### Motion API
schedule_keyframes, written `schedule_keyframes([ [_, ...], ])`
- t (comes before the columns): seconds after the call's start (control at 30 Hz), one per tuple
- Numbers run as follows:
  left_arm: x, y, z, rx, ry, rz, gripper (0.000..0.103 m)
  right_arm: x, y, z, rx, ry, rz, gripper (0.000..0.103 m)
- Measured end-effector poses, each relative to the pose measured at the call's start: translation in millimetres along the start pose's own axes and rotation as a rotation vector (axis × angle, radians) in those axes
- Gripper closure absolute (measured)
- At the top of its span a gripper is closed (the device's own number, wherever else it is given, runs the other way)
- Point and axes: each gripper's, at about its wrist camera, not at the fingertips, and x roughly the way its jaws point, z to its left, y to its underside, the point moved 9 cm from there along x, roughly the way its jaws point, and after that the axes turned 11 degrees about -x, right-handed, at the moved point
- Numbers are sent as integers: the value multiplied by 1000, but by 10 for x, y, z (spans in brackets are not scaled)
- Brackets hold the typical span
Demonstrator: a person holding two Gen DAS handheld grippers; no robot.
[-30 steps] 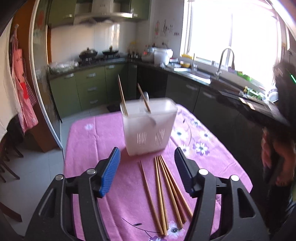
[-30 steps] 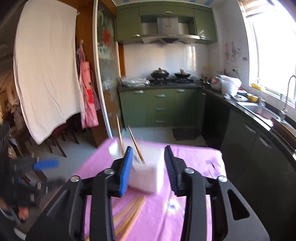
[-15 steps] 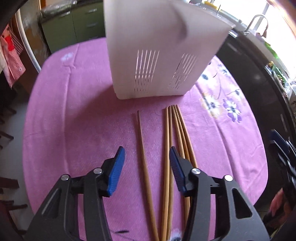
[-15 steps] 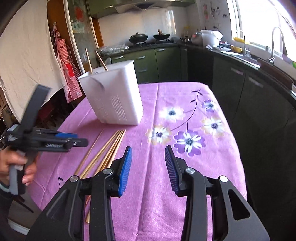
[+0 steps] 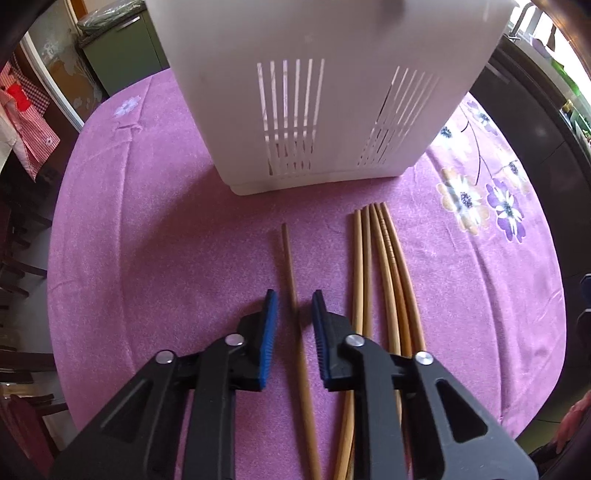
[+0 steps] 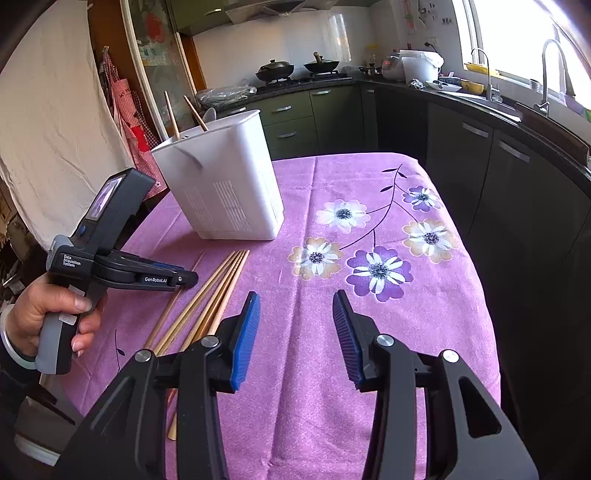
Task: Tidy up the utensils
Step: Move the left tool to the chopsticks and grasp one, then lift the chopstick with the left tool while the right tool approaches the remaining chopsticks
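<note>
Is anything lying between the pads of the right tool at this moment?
No, the right tool has only bare purple tablecloth in its gap.

A kitchen with green cupboards (image 6: 295,110), a dark counter (image 6: 480,107), and a bright window (image 6: 517,33) letting in sunlight.

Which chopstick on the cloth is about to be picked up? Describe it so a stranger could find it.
Start at the white utensil holder on the purple tablecloth. In front lie five chopsticks. It is the lone chopstick, apart from the bundle of four, between the closing left tongs.
</note>
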Motion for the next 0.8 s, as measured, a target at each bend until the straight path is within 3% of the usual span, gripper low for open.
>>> schedule_keyframes([
  [0.13,8,6,5,8,-4,1,97,-12,1,-6,6,-3,0,60],
  [0.33,-106,81,74,0,12,-22,98,-24,4,-6,7,-1,-2,60],
  [0.8,-1365,118,361,-9,89,-283,98,-113,-49,49,-2,4,-17,58],
])
